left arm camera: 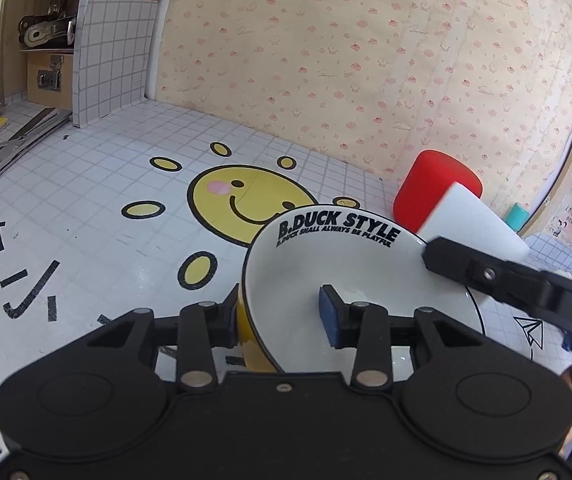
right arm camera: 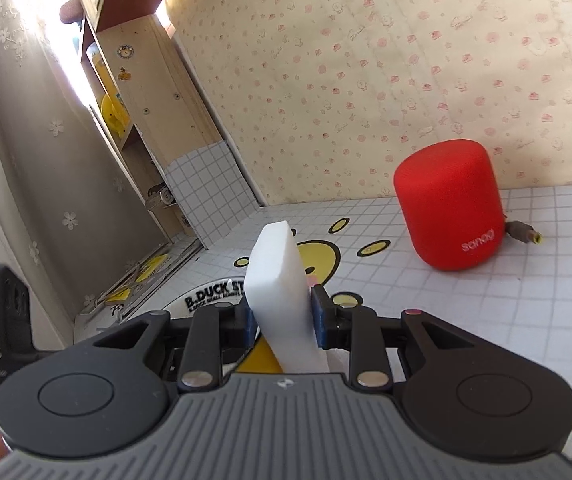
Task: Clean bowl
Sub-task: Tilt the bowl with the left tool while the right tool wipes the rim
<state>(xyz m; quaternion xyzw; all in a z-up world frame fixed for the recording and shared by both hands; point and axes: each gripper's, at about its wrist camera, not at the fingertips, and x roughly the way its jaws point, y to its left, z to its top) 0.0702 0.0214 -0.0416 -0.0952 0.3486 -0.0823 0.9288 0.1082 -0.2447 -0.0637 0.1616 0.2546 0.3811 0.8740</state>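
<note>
We saw the bench bearing a red speaker. The bowl stood tilted, its wall between our left gripper's released fingers. Our right gripper's fingers clenched a white sponge beside the bowl's rim.

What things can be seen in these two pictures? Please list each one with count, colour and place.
bowl: one, white inside, yellow outside, black lettering; tilted, over the table, in front of the left tool
sponge: one, white; at the bowl's far right rim
speaker: one, red; at the back of the table, near the wall
plug: one, brown with a yellow tip; behind the speaker
table cover: one, white grid with a yellow smiling sun
left tool: one, black; open, bowl's rim between its fingers
right tool: one, black; shut on the sponge
</note>
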